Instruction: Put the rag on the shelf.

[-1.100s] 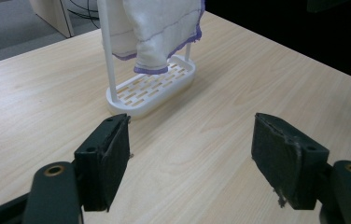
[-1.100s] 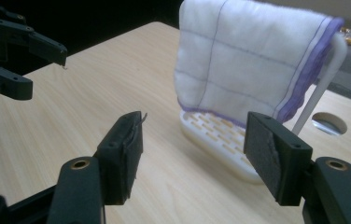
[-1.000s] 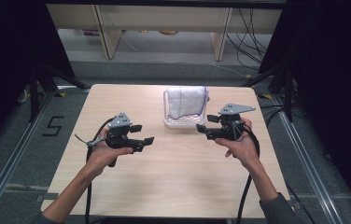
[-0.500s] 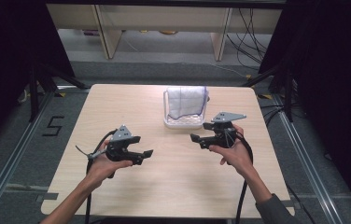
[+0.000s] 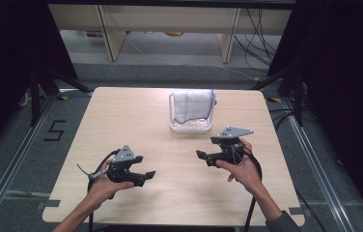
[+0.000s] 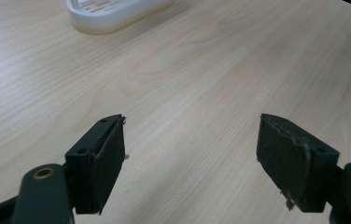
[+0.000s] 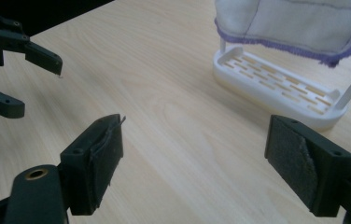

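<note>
Both hands hold the left gripper [image 5: 146, 176] and right gripper [image 5: 201, 155] low, jaws wide apart.

Pale wooden table [image 5: 121, 121], white slatted rack [image 5: 190, 126] on it

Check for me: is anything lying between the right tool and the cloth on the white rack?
Nothing visible. Bare table separates the open right tool from the white rack, where the cloth hangs; the left tool sits off to the side.

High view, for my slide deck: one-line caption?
Two open hand-held grippers, left and right, hover over the table before a cloth-draped rack.
</note>
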{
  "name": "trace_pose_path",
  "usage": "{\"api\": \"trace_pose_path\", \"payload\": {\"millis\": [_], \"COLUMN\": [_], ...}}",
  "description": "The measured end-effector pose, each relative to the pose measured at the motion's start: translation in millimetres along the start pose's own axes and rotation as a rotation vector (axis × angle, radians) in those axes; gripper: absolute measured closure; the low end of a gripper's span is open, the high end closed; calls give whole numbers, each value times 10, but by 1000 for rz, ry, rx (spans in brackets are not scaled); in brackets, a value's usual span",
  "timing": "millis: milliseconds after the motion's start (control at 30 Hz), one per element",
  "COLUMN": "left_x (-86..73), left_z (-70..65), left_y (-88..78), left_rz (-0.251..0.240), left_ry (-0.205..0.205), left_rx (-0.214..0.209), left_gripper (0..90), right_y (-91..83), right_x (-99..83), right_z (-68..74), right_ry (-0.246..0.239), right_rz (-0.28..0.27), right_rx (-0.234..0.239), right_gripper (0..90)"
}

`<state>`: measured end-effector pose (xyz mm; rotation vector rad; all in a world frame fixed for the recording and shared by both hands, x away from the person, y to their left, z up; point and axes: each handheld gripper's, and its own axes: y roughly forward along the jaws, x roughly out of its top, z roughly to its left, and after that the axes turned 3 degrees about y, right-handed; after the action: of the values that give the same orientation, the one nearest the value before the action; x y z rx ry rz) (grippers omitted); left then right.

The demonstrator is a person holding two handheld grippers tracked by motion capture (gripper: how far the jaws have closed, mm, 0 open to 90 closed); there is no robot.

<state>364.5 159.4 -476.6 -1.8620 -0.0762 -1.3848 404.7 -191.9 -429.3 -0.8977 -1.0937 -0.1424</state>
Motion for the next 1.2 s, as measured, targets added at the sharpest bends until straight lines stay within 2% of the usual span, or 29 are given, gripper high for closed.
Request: {"api": "trace_pose_path", "payload": {"millis": [67,100,133,167,200,233,267,300,333,367,433,467,500,533,600,633,667,700,733,767,800,867,933,1033,1067,1100,1200], "left_x": [-33,-48,-65,-79,-90,-90,-110,-116,-124,-129,-144,-154,-165,-179,-210,-210,-246,-263,-278,-292,-306,-336,-372,-411,-422,-431,-472], "left_z": [-14,-16,-29,-37,-41,-41,-51,-65,-71,-76,-89,-104,-104,-118,-138,-138,-170,-175,-187,-193,-207,-227,-268,-335,-351,-363,-413], "left_y": [-3,-13,-9,-11,-15,-15,-26,-30,-34,-44,-61,-69,-80,-87,-97,-97,-98,-100,-107,-114,-116,-125,-112,-106,-106,-109,-107], "left_rz": [3,17,12,12,16,16,19,17,13,17,13,10,13,11,13,13,13,16,24,31,32,45,28,32,33,37,33], "left_ry": [-2,5,-3,-4,-1,-1,1,-8,-10,-5,-2,-7,1,-6,-2,-2,-6,1,4,14,15,22,7,7,15,20,18], "left_rx": [0,-3,-2,-3,-6,-6,-5,-1,-4,-3,-6,-1,-6,-4,-4,-4,-5,-14,-14,-14,-13,-10,-21,-27,-34,-38,-44], "left_gripper": [234,234,234,234,234,234,234,234,234,233,233,232,231,230,230,229,228,227,226,225,224,223,221,218,216,213,205], "right_y": [-26,-33,-42,-50,-60,-64,-80,-77,-86,-104,-107,-123,-121,-122,-132,-132,-157,-157,-151,-152,-159,-163,-166,-170,-175,-176,-171], "right_x": [-64,-92,-127,-162,-204,-244,-285,-326,-359,-387,-435,-456,-471,-490,-518,-518,-546,-566,-586,-613,-631,-675,-719,-764,-781,-794,-849], "right_z": [30,13,38,25,40,30,42,45,32,48,51,83,71,89,92,92,117,144,138,180,185,201,245,264,300,294,326], "right_ry": [35,13,41,28,42,33,46,55,42,61,59,80,56,68,59,59,59,69,53,83,62,51,64,52,74,47,19], "right_rz": [19,17,29,23,27,22,29,27,31,42,39,48,47,51,51,51,59,63,59,68,76,87,109,122,129,123,130], "right_rx": [0,-7,1,3,0,11,1,19,11,15,26,15,24,31,41,41,21,28,39,47,37,40,46,46,53,52,56], "right_gripper": [201,201,200,201,201,201,201,202,201,201,200,200,200,200,200,200,199,199,197,195,193,190,174,168,168,168,166]}}
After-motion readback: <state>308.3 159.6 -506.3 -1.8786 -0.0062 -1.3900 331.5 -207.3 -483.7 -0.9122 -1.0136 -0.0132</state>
